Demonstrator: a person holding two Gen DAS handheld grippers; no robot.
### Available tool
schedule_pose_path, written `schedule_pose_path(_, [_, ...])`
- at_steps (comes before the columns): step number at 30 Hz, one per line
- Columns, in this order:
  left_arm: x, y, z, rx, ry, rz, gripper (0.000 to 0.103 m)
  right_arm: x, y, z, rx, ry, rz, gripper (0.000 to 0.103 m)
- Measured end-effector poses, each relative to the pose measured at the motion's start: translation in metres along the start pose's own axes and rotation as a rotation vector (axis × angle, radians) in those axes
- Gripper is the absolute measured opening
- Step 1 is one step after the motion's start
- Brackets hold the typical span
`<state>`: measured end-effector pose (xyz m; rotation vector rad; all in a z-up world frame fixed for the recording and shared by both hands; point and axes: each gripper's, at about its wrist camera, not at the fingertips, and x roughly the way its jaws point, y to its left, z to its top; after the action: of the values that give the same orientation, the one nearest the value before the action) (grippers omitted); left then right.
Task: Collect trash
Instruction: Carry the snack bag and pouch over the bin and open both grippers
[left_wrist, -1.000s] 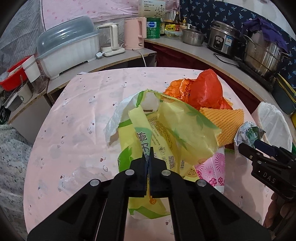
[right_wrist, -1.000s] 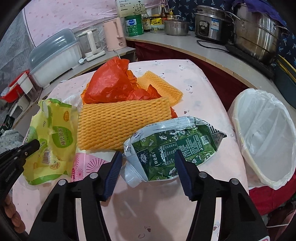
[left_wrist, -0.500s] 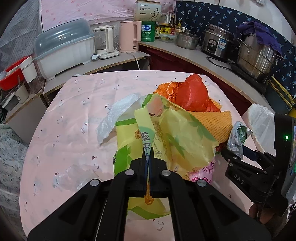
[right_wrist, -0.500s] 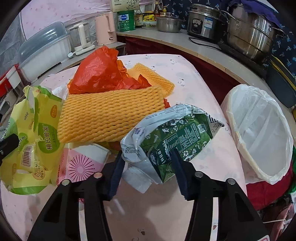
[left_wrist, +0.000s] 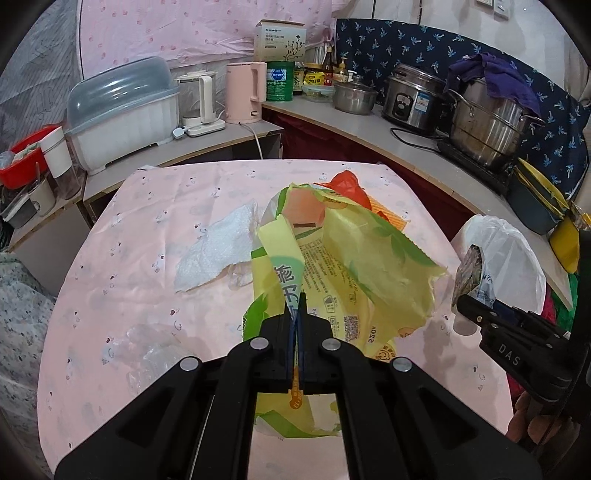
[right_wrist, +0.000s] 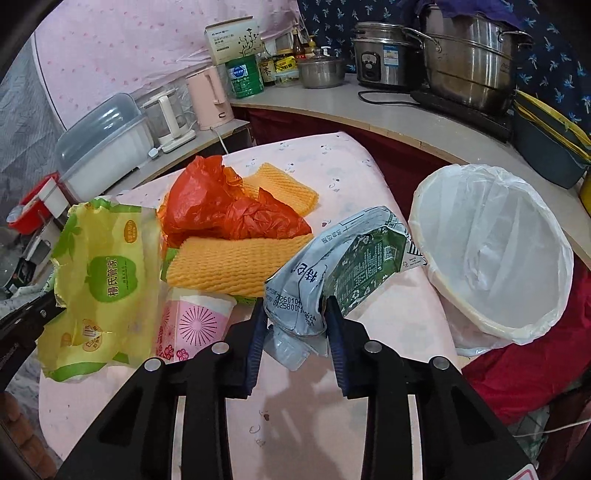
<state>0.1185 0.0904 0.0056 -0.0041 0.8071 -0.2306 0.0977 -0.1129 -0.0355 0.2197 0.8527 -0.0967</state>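
Yellow-green plastic film, a crumpled snack wrapper printed with Chinese characters (left_wrist: 343, 266), hangs from the left gripper (left_wrist: 295, 314), whose black jaws are pressed together with only a thin fold of the film between them. The wrapper is lifted above the pink tablecloth dotted with small hearts (left_wrist: 147, 229); in the right wrist view it hangs at the left edge over the table.

The right gripper (right_wrist: 295, 314) has its blue-padded jaws closing on a crushed green and silver-grey drink carton (right_wrist: 343, 266). Both pads touch the carton's squeezed, dented lower end, and the carton is held off the cloth, its printed top leaning toward a round bin lined with a white plastic bag (right_wrist: 491, 251) that stands just beside the table's right edge.

Still on the table are a crumpled red-orange plastic bag (right_wrist: 225, 210), lying on two pieces of ribbed orange foam netting (right_wrist: 236, 262), and a pink and white paper cup on its side with a starburst print (right_wrist: 199, 321) just below the nearer piece. In the left wrist view a crumpled white paper towel (left_wrist: 214, 251) lies to the left of the wrapper, and a wad of clear plastic film (left_wrist: 147, 347) sits nearer the camera.

Behind the table, a counter holds a pink electric kettle (left_wrist: 245, 92), a covered white dish rack with a grey lid (left_wrist: 122, 110), and large steel pots (left_wrist: 484, 125).
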Motion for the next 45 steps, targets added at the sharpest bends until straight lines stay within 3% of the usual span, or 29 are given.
schedule_pose_path(9, [-0.021,-0.027,0.008,0.032,-0.049,-0.018,0.000,-0.042,-0.018,0.005,0.024,-0.082,0.019,0.030])
schedule_pose_path(17, [-0.026,-0.071,0.018,0.087,-0.070,-0.077,0.000,-0.066,-0.058,0.009,0.079,-0.132,-0.006,0.030])
schedule_pose_path(26, [-0.007,-0.163,0.033,0.211,-0.060,-0.218,0.000,-0.080,-0.130,0.004,0.190,-0.164,-0.082,0.030])
schedule_pose_path(37, [0.049,-0.266,0.043,0.327,-0.002,-0.375,0.000,-0.083,-0.208,-0.002,0.313,-0.173,-0.173,0.030])
schedule_pose_path(41, [0.068,-0.282,0.050,0.329,0.026,-0.405,0.008,-0.077,-0.220,0.000,0.331,-0.168,-0.180,0.031])
schedule_pose_path(45, [0.078,-0.287,0.055,0.334,0.008,-0.374,0.035,-0.068,-0.223,0.004,0.332,-0.163,-0.174,0.031])
